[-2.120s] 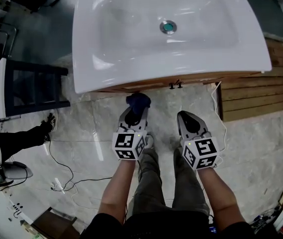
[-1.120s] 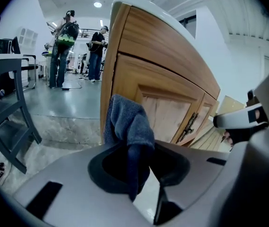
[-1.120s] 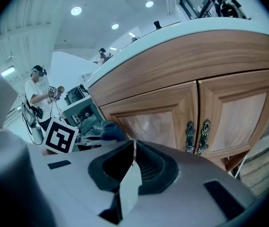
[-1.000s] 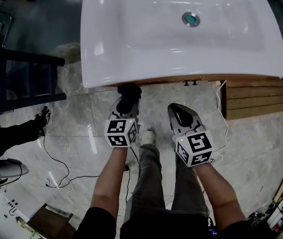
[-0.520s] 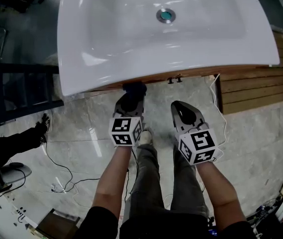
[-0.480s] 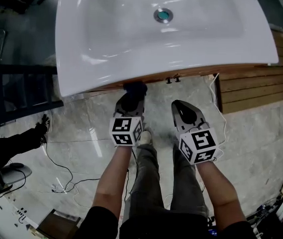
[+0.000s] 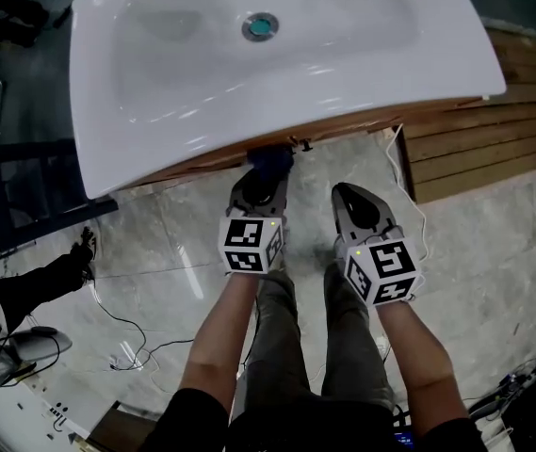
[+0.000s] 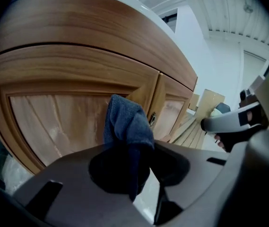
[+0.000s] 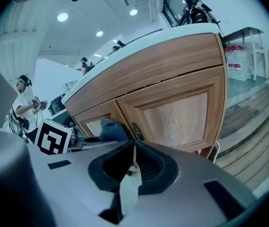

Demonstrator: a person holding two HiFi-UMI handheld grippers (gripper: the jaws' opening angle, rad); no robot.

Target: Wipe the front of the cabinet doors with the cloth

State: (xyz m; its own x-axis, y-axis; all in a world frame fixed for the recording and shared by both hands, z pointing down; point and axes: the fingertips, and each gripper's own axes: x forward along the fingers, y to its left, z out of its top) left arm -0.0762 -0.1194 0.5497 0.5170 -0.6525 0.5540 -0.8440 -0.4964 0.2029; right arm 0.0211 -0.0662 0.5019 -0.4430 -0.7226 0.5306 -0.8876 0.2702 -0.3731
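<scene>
I have left gripper (image 7: 266, 182) clamped on cloth (image 7: 269, 161). Cloth sticks out at 12 o'clock toward left door (image 8: 54, 117), near centre seam; contact with wood I can't tell. Right gripper (image 7: 362, 207) closed, empty, at 3 o'clock of left gripper, slightly farther back. I judge wipe falls to left gripper.

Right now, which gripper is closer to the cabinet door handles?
Left. The left gripper, holding the cloth, is just beside the handles; the right gripper sits farther back.

Ceiling lamps (image 9: 62, 17) give bright, even light, with soft glare on the white sink (image 7: 136, 111) and the floor (image 7: 190, 281). Both gripper views bulge strongly, with dark corners and blurred near foreground.
</scene>
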